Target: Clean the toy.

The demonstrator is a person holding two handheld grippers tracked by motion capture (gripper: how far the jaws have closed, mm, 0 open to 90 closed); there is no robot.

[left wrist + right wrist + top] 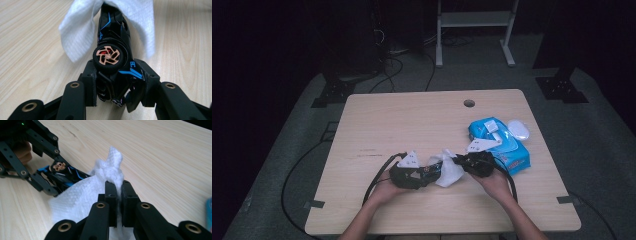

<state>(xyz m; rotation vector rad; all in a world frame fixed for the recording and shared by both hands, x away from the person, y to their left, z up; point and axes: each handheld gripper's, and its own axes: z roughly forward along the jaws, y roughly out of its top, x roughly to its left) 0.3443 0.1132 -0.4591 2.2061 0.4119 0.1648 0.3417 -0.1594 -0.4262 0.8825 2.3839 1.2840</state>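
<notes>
The left claw (pixel 113 82) grips a black toy car (pixel 113 42) near the desk's (pixel 412 115) front edge, while the right claw (pixel 119 195) pinches a white wipe (pixel 100 185) draped over the car's far end. Wiping looks underway, with most of the car uncovered.

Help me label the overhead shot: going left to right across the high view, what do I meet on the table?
Left gripper holding a toy car → white wipe → right gripper → blue wipes pack → white lid.
</notes>
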